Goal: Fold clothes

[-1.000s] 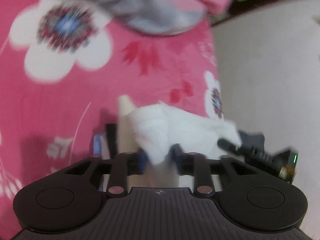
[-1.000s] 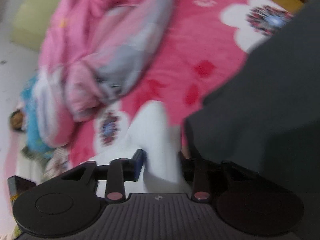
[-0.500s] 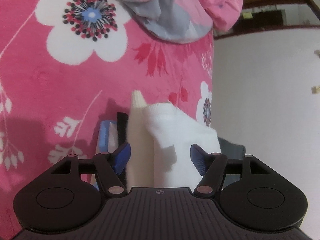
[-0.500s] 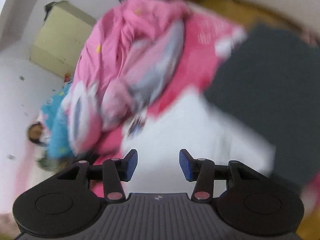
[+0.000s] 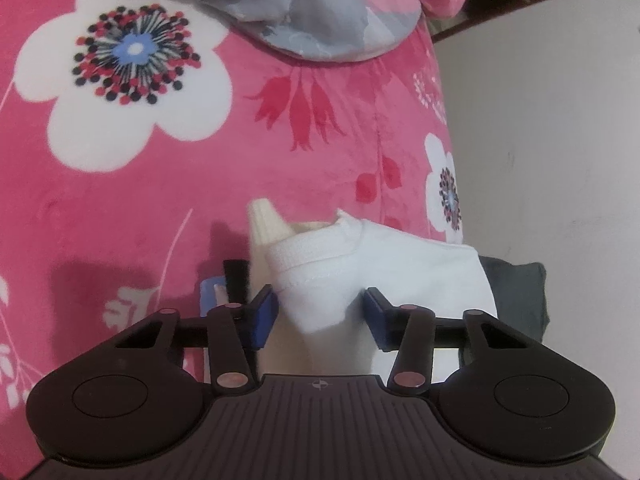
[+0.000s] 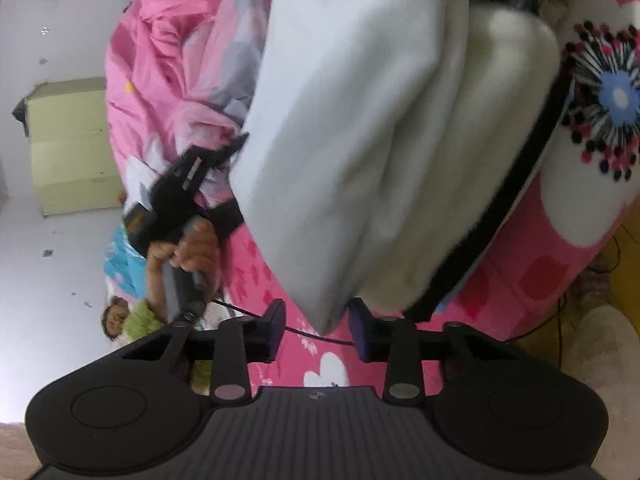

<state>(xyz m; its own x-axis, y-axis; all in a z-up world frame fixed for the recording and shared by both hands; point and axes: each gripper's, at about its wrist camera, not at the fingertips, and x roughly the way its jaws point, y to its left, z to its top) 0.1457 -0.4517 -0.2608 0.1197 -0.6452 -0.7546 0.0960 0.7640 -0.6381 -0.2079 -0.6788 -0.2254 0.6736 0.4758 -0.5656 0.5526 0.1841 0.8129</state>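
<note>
White folded cotton garment (image 5: 384,264) rests atop a stack of folded clothes (image 6: 472,152) on the pink floral bed blanket (image 5: 160,200), where left tool (image 5: 320,316) and right tool (image 6: 316,326), jaws closing but not yet clamped, each straddle its hanging corner for gripping.

Blanket (image 5: 168,184): plush fleece, soft nap. White garment (image 5: 384,264): smooth knit cotton, ribbed collar band. Cream garment (image 5: 266,220): ribbed knit. Grippers: matt black plastic, ridged top; pads (image 5: 264,312) blue, rubbery. Floor (image 5: 552,152): smooth, matt.
</note>
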